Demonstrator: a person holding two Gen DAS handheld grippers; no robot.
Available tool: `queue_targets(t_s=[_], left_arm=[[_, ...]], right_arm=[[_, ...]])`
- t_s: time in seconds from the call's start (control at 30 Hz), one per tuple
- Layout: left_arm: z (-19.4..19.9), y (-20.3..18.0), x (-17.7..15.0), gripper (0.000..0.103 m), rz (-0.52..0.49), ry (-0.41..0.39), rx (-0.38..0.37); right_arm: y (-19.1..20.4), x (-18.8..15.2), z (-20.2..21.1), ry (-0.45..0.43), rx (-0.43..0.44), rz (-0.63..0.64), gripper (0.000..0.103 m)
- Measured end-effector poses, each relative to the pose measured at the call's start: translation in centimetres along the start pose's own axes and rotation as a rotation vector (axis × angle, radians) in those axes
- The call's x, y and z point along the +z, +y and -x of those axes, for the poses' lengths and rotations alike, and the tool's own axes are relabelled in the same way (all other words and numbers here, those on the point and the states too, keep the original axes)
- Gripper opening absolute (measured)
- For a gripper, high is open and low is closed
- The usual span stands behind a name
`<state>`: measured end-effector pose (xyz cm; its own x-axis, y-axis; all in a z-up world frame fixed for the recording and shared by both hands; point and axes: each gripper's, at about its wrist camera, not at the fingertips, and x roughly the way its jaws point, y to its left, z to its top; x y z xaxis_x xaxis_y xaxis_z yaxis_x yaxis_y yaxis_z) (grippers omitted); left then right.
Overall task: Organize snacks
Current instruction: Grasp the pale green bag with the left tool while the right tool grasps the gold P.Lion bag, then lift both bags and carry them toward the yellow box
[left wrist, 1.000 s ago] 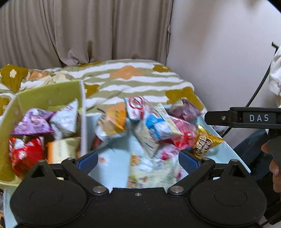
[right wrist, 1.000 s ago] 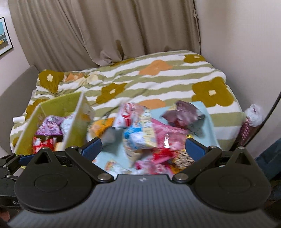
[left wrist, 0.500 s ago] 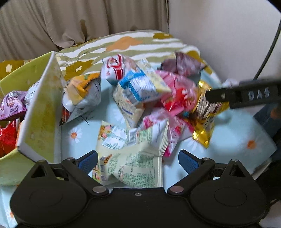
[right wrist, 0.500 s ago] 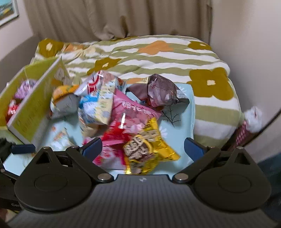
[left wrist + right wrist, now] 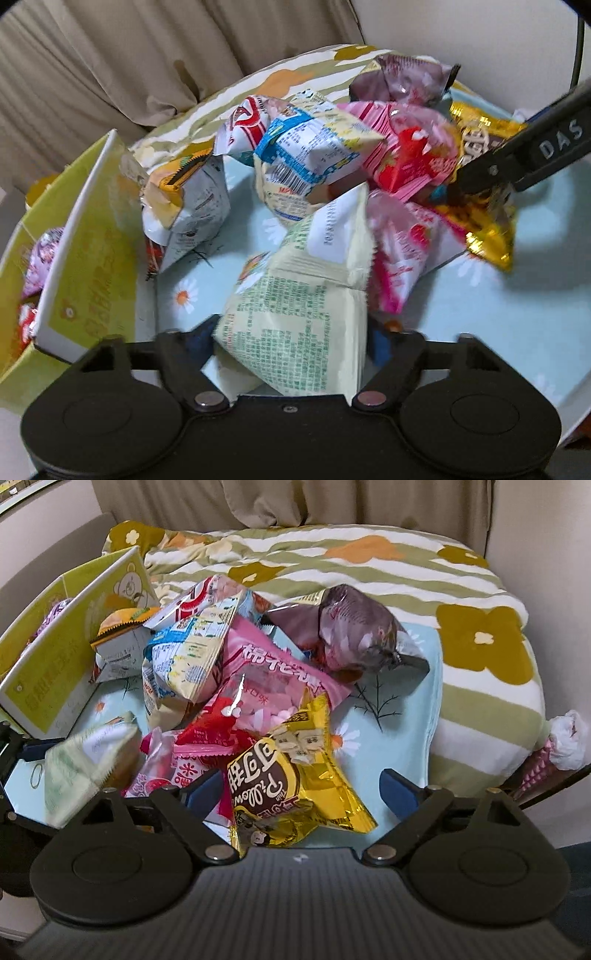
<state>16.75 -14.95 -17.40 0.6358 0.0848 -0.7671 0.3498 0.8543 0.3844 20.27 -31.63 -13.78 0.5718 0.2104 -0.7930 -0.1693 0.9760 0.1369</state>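
A heap of snack packets fills the middle of both views, lying on a pale blue daisy-print cloth point(image 5: 413, 701) spread over a striped floral blanket point(image 5: 369, 572). At the bottom centre of the left wrist view, the pale green packet point(image 5: 295, 325) sits between the fingers of the left hand-held gripper point(image 5: 293, 341), whose blue pads stand just beside its two edges; whether they press it cannot be told. In the right wrist view the gold packet point(image 5: 295, 786) lies low in the frame between the spread fingers of the right hand-held gripper point(image 5: 303, 794), with the right pad standing apart from it. Above it lie a pink packet point(image 5: 273, 672), a blue and white packet point(image 5: 192, 653) and, toward the upper right, a brown packet point(image 5: 354, 635). At the left edge of each view stands a yellow-green cardboard box point(image 5: 85, 266) with more snacks inside. Beige curtains point(image 5: 147, 55) hang behind.
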Motion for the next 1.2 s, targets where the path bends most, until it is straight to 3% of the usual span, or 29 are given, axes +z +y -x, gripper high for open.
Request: queue_targets(t_s=[0.27, 0.63, 0.77, 0.97, 1.03, 1.1, 1.2], left_arm=[[0.0, 0.1, -0.4, 0.066, -0.004, -0.004, -0.018], [1.9, 1.9, -0.9, 0.065, 0.147, 0.013, -0.041], [2.1, 2.2, -1.0, 0.064, 0.169, 0.009, -0.04], [3.1, 2.8, -1.1, 0.064, 0.198, -0.011, -0.035], [3.7, 3.1, -1.0, 0.061, 0.212, -0.021, -0.037], [4.4, 3.4, -0.9, 0.052, 0.225, -0.034, -0.038], [5.2, 4.0, -0.7, 0.05, 0.246, -0.045, -0.046]], right_arm=[[-0.2, -0.3, -1.4, 0.032, 0.039, 0.011, 0.099], [-0.6, -0.4, -2.2, 0.033, 0.065, 0.004, 0.091], [-0.6, -0.4, -1.9, 0.024, 0.065, 0.01, 0.081], [-0.7, -0.9, -1.0, 0.012, 0.054, 0.01, 0.079], [-0.7, -1.1, -0.4, 0.005, 0.053, 0.006, 0.078], [-0.7, -1.1, 0.3, -0.001, 0.052, 0.003, 0.077], [-0.3, -1.1, 1.6, -0.016, 0.048, 0.01, 0.077]])
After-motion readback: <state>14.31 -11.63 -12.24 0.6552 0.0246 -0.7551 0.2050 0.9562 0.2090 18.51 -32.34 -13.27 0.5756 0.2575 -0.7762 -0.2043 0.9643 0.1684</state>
